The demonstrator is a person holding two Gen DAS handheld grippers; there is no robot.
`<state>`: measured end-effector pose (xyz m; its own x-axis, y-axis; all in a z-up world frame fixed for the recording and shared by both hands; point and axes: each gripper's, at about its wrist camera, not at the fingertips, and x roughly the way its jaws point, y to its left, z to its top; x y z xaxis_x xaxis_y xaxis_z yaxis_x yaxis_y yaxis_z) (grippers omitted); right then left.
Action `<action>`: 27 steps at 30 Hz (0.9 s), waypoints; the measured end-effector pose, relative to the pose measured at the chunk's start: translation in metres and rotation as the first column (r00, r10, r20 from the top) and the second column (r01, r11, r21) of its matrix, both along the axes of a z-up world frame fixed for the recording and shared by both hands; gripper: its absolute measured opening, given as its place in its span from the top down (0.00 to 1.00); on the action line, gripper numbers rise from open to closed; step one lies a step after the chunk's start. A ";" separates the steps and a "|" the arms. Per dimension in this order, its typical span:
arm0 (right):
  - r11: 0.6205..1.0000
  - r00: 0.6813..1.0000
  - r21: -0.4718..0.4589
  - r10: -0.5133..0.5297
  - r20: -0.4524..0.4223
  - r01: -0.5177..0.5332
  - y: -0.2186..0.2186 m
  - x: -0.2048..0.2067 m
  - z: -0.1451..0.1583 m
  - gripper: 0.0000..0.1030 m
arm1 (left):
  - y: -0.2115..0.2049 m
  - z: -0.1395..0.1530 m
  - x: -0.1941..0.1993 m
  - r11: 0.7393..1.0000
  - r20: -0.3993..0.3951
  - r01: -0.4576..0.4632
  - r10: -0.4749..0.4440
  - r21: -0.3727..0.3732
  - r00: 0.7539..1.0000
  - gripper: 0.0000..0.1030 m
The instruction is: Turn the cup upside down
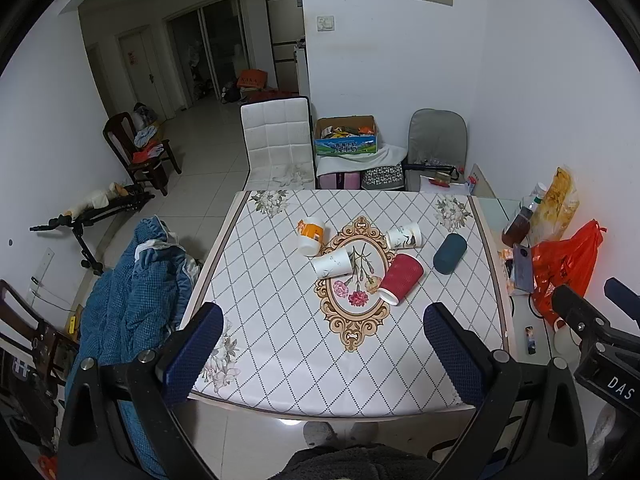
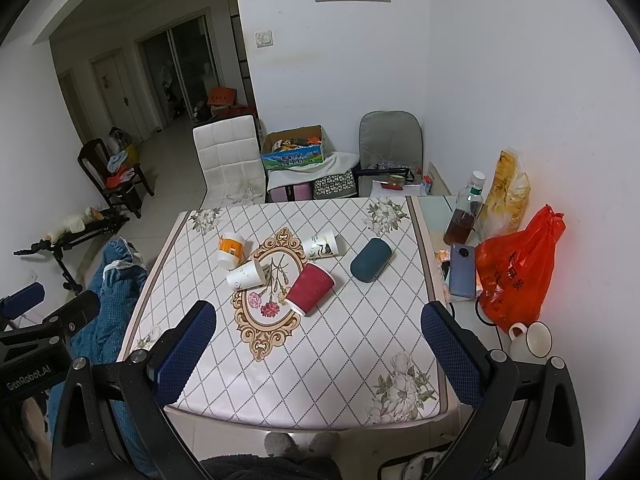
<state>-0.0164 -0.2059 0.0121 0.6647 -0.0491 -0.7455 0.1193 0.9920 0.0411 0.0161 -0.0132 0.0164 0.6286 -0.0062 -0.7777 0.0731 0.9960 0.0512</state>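
Note:
Several cups lie on their sides on the patterned tablecloth: a red ribbed cup, a dark teal cup, a white cup, a white cup with a dark print, and an orange-and-white cup. My left gripper is open and empty, held above the table's near edge. My right gripper is open and empty, also above the near edge. The right gripper also shows at the right edge of the left wrist view.
A side table at right holds an orange plastic bag, a phone, a bottle, a yellow packet and a white mug. A blue quilt hangs at the table's left. Chairs and a box stand behind.

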 end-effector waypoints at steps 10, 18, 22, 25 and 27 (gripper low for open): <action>1.000 1.000 -0.003 -0.004 -0.004 0.004 0.001 0.003 -0.002 0.00 | -0.010 -0.006 0.010 1.000 -0.016 -0.004 0.004 0.000 1.000 0.00; 0.999 0.995 -0.019 -0.038 -0.089 0.036 -0.007 0.028 -0.032 0.00 | -0.030 -0.046 0.036 0.998 -0.064 -0.038 0.041 0.041 0.997 0.00; 0.998 0.987 -0.019 -0.056 -0.150 0.053 -0.022 0.038 -0.072 0.00 | -0.035 -0.073 0.049 0.996 -0.098 -0.046 0.053 0.076 0.994 0.00; 0.998 0.977 -0.016 -0.067 -0.204 0.065 -0.035 0.046 -0.108 0.00 | -0.040 -0.095 0.065 0.994 -0.134 -0.047 0.061 0.100 0.989 0.00; 0.997 0.968 -0.022 -0.075 -0.240 0.072 -0.041 0.050 -0.131 0.00 | -0.042 -0.112 0.076 0.993 -0.165 -0.041 0.059 0.109 0.985 0.00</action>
